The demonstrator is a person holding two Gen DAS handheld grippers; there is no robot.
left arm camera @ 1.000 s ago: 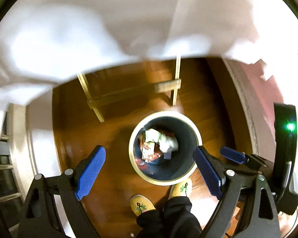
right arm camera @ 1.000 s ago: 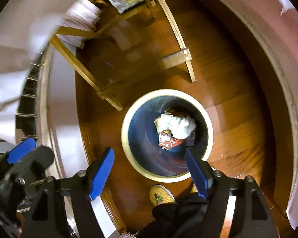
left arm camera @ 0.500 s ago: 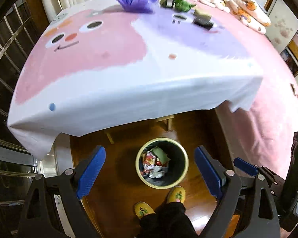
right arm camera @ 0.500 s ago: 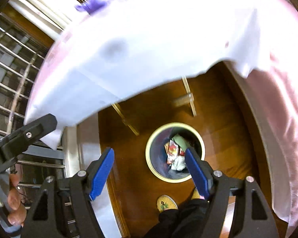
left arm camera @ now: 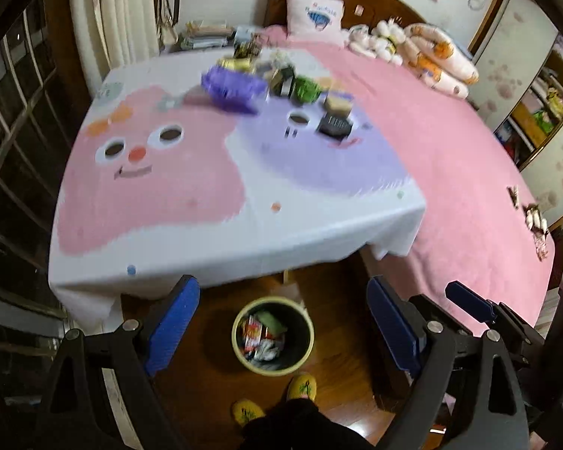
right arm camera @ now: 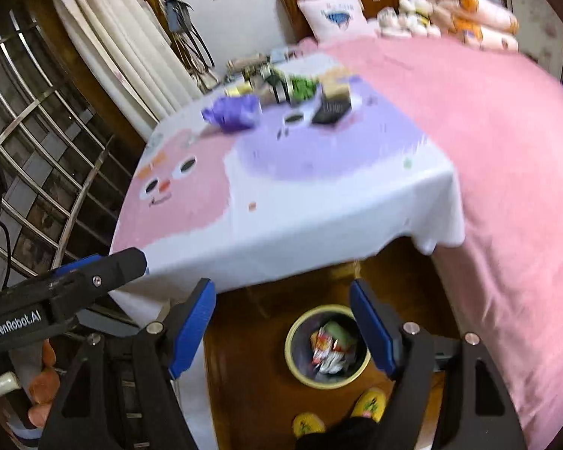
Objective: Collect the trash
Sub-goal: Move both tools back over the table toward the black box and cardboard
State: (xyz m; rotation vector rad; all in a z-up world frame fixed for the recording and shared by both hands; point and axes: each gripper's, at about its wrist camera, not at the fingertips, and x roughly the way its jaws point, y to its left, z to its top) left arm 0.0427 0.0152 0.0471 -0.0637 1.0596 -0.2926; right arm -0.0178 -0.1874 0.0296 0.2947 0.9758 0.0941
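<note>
Down between the fingers of both grippers sits the trash bin (left arm camera: 273, 336), on the wooden floor (left arm camera: 206, 386) just past the person's yellow slippers (left arm camera: 301, 387); it's already got crumpled wrappers (left arm camera: 261, 337) in it, red and white and a bit of green. Left gripper (left arm camera: 283, 332) has its blue pads (left arm camera: 172, 324) spread wide with nothing between them; right gripper (right arm camera: 283, 332) is spread wide and empty too. Ahead of the fingertips is the table (left arm camera: 191, 202) with the cartoon-face cloth; at its far end, well beyond the fingers, there's a blurry cluster of stuff, a purple bag (left arm camera: 231, 86), something green (left arm camera: 307, 90) and a dark flat box (left arm camera: 334, 126). Off to the right-finger side is the pink bed (left arm camera: 469, 187).
</note>
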